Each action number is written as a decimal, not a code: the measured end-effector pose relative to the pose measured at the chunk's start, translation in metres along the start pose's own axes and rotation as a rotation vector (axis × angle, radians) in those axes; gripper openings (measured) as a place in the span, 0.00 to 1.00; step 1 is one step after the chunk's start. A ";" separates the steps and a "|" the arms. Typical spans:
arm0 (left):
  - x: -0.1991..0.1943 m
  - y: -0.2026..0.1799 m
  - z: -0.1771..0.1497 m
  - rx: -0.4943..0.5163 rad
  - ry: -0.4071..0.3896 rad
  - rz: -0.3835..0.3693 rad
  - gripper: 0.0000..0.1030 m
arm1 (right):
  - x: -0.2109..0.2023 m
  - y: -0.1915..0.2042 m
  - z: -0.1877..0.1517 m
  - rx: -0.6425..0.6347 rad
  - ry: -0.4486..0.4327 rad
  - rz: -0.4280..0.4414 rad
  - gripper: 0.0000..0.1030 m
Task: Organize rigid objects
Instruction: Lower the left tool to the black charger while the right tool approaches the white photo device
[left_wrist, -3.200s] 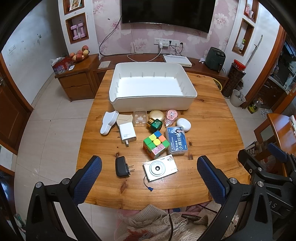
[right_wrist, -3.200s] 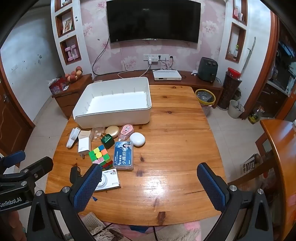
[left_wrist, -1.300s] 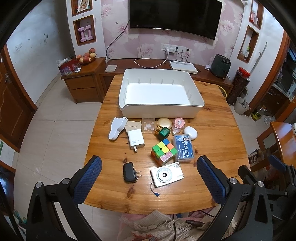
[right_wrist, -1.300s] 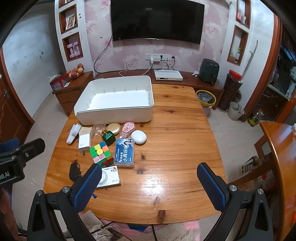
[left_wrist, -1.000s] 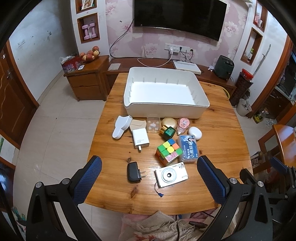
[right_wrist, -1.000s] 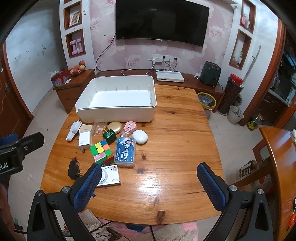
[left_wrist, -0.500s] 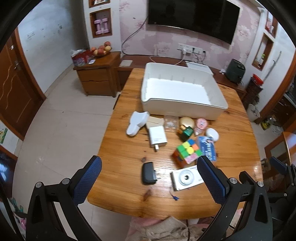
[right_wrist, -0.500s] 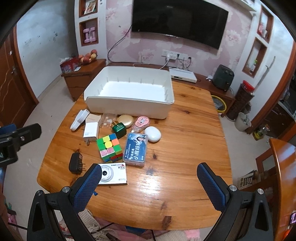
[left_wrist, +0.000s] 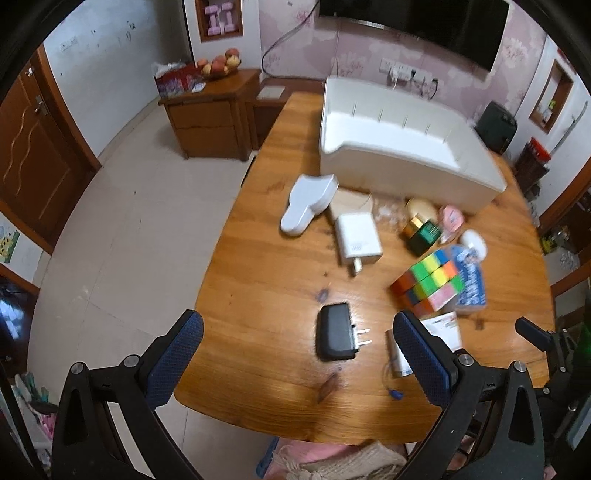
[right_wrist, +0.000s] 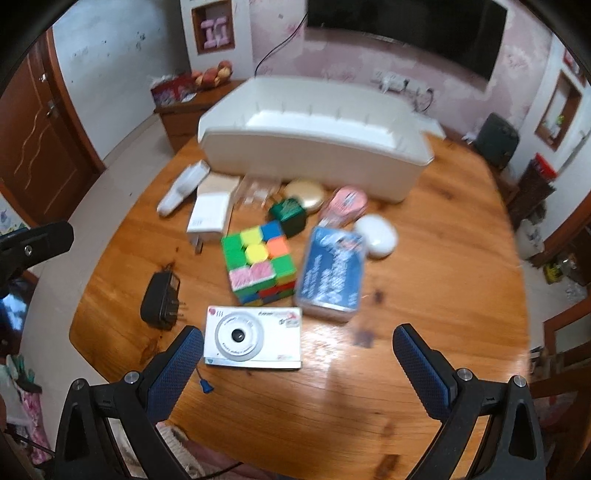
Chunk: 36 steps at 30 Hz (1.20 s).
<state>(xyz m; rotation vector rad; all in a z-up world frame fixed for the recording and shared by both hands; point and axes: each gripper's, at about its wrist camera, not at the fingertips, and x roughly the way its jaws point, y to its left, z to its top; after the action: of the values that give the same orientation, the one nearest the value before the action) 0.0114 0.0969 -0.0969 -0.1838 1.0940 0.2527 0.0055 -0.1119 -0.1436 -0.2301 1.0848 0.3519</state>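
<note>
Closing in since a moment ago, left gripper (left_wrist: 297, 354) over the black charger (left_wrist: 334, 336), right gripper (right_wrist: 297, 356) over the camera (right_wrist: 254, 336), both gaping, empty. White bin (right_wrist: 314, 147) at the table's far edge holds nothing.

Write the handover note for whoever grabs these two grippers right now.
Left gripper: open, empty, over the black charger.
Right gripper: open, empty, over the white camera.
White bin at the far side of the table: nothing visible inside.
Cube, blue box, white charger and the smaller items all lie on the table.
Done: nothing. Left: everything into the bin.
</note>
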 end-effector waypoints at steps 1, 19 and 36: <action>0.005 0.000 -0.001 0.000 0.011 0.001 0.99 | 0.011 0.001 -0.002 0.010 0.017 0.012 1.00; 0.046 0.006 -0.019 -0.022 0.107 -0.007 0.99 | 0.074 0.020 -0.010 0.064 0.161 0.111 1.00; 0.078 -0.019 -0.021 0.029 0.168 -0.008 0.99 | 0.086 0.048 -0.009 0.029 0.128 0.029 0.90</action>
<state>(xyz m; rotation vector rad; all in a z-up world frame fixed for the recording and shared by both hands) 0.0332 0.0823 -0.1752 -0.1858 1.2626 0.2172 0.0153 -0.0566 -0.2253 -0.2139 1.2197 0.3506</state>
